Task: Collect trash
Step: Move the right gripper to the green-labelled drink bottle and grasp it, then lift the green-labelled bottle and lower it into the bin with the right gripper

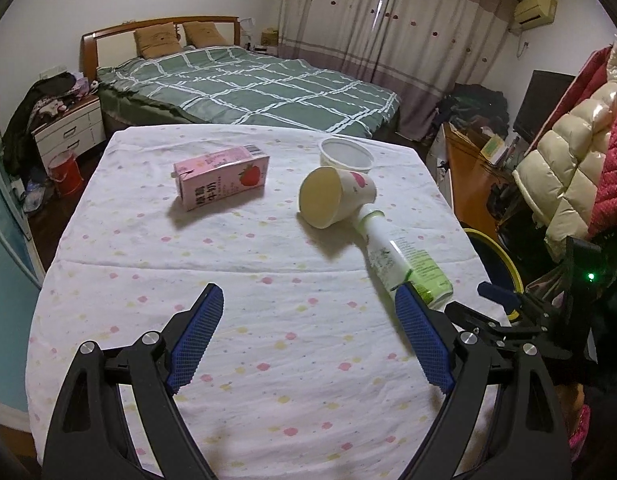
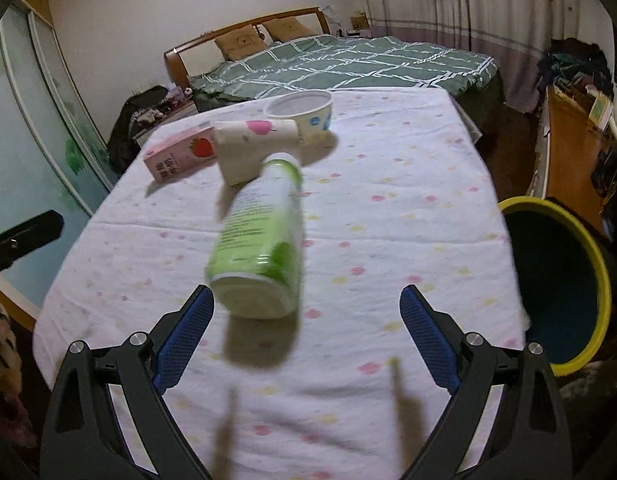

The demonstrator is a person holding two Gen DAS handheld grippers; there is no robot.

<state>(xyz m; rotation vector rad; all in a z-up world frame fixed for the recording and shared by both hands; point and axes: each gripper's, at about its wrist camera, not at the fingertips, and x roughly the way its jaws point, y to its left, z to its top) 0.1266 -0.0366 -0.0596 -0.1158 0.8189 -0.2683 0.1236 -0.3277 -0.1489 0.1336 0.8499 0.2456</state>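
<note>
The left gripper [image 1: 309, 306] is held spread wide above the near part of the table [image 1: 244, 272], with nothing between its blue pads [image 1: 196, 340]. The right gripper [image 2: 306, 312] is likewise seen wide open and empty over the near edge of the same table, and its fingertips are glimpsed at the right edge of the left wrist view. Just beyond the right gripper's left pad, a green-and-white bottle [image 2: 260, 236] is found lying on its side on the dotted white cloth, its base turned toward the camera and its neck pointing away; whether the pad touches it cannot be told, since the view is blurred. At the bottle's neck a paper cup [image 1: 336, 196] with a pink print is laid on its side, its mouth turned left and near. Just behind that cup, a white plastic tub [image 1: 346, 155] is set upright toward the far edge of the table. To the left of the cups, well apart from them, a pink strawberry milk carton [image 1: 222, 176] is laid flat on the cloth. Beside the table's right edge, a dark bin with a yellow rim [image 2: 560, 280] is seen. A bed with a green checked cover [image 1: 244, 88] is placed beyond the table.
</note>
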